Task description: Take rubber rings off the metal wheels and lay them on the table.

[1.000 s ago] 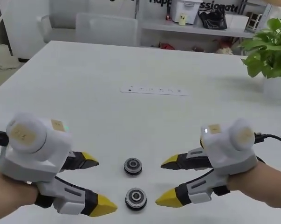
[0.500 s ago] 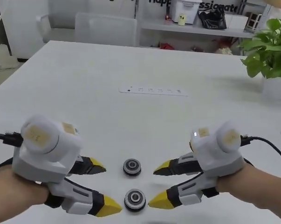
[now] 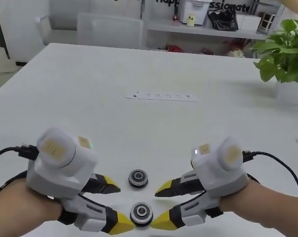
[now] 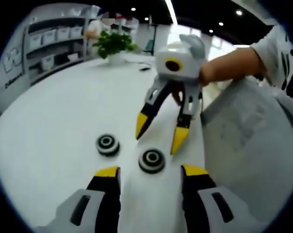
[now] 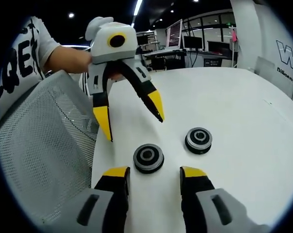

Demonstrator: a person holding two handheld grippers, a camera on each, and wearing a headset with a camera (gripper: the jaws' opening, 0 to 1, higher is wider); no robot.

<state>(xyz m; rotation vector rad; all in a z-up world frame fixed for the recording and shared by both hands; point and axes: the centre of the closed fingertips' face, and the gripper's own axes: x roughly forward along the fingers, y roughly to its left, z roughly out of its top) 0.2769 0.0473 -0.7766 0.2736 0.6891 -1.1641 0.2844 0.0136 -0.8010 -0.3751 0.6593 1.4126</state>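
Two metal wheels lie on the white bench, well inside its near edge. The near wheel, with its dark rubber ring on, sits between the tips of the left gripper and the right gripper. The far wheel lies just beyond. Both pairs of jaws stand apart, holding nothing.

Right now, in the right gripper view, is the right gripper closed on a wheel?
No, the right gripper stands open, and the nearer wheel lies free on the table just ahead of its tips.
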